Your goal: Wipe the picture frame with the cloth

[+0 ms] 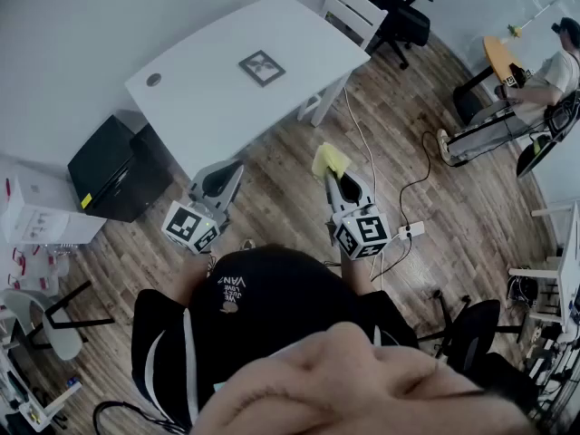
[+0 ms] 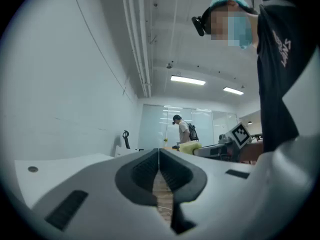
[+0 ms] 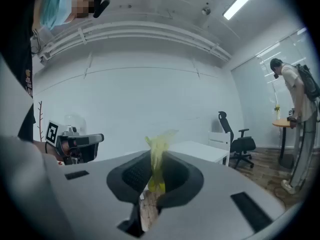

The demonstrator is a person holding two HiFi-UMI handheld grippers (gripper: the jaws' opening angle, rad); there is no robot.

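The picture frame [image 1: 261, 67], dark-edged and square, lies flat on the white table [image 1: 208, 98], well ahead of both grippers. I hold the grippers side by side over the wooden floor, short of the table's near edge. My right gripper [image 1: 332, 178] is shut on a yellow cloth [image 1: 331, 159]; in the right gripper view the cloth [image 3: 159, 154] sticks up from the closed right gripper [image 3: 156, 159]. My left gripper [image 1: 228, 172] is shut with nothing in it, its jaws meeting in a thin line in the left gripper view [image 2: 159, 154].
A black cabinet [image 1: 113, 166] stands left of the table, a white chair [image 1: 353, 12] and a black office chair [image 1: 399, 12] behind it. A power strip [image 1: 412, 231] with cables lies on the floor at right. A person [image 1: 548, 75] sits far right.
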